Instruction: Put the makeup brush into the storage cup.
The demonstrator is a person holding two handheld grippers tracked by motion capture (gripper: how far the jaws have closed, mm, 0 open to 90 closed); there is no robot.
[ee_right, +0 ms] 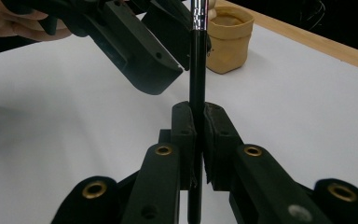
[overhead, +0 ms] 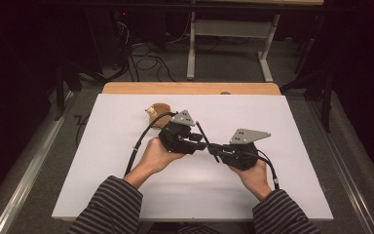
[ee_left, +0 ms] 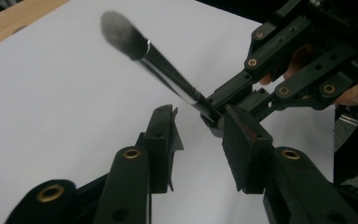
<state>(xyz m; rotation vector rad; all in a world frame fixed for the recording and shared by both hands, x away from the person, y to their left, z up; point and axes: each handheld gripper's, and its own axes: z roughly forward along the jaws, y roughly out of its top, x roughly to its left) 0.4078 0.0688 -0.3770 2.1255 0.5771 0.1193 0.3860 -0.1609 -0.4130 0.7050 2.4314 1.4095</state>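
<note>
Above the middle of the white table (overhead: 126, 185), well in from every edge, the right gripper (overhead: 213, 147) is clamped on the black handle of a makeup brush (overhead: 202, 134). In the right gripper view its two jaws stand pressed flat against the handle from either side, with the brush (ee_right: 196, 60) rising straight up between them, past a silver ferrule near the top of that view. The brush is held clear of the table, and in the high view it slants away from the person toward the far edge. The left gripper (overhead: 200, 145) meets the right one nose to nose. In the left gripper view its jaws stand part-way apart on either side of the point where the brush (ee_left: 168, 77) enters the other gripper's pads; a gap shows between each jaw and the handle, so they grip nothing (the bristle end is blurred in that view). The soft grey head points up toward the table's far left corner. A small tan pot (overhead: 159, 113) stands on the table behind the left gripper, toward the far edge, apart from both grippers. The person's hands, in striped sleeves (overhead: 108, 207), hold the grippers from the near edge.
</note>
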